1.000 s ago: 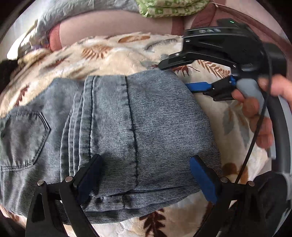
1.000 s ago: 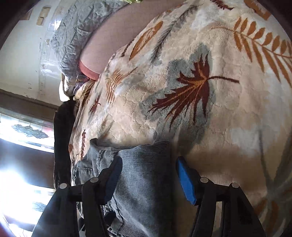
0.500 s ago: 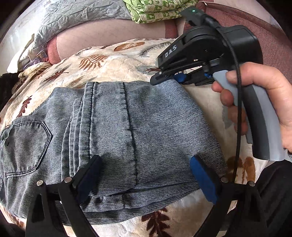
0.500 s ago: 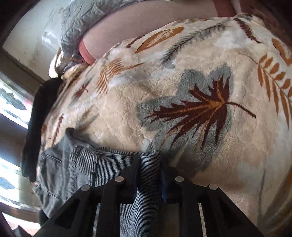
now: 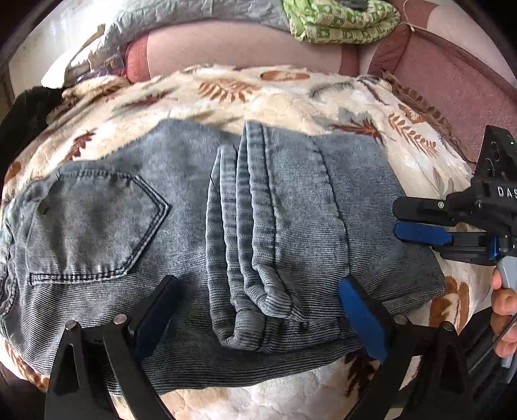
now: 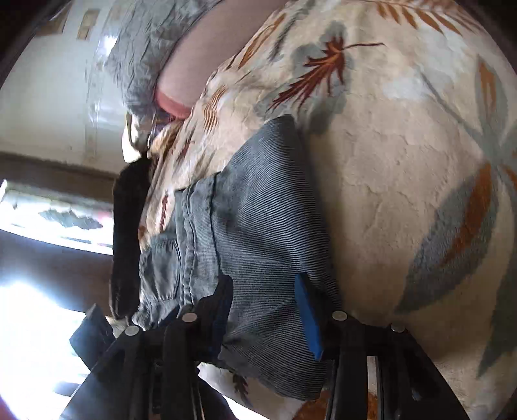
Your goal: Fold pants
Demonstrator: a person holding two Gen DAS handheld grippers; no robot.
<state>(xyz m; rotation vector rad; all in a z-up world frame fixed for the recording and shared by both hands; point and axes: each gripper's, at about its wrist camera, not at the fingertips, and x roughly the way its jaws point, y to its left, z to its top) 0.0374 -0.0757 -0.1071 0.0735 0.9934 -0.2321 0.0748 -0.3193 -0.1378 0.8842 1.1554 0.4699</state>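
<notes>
On the leaf-patterned blanket (image 5: 290,97) lie the folded grey-blue pants (image 5: 258,219), back pocket toward the left and folded leg hems stacked across the middle. Over their near edge hangs the left gripper (image 5: 258,310), jaws spread wide, pads pressing on nothing. At the pants' right edge the right gripper (image 6: 268,310) has just been opening its jaws; denim lies between its blue pads (image 6: 308,316), which stand clear of it. A green patterned cloth (image 5: 342,19) sits at the back.
</notes>
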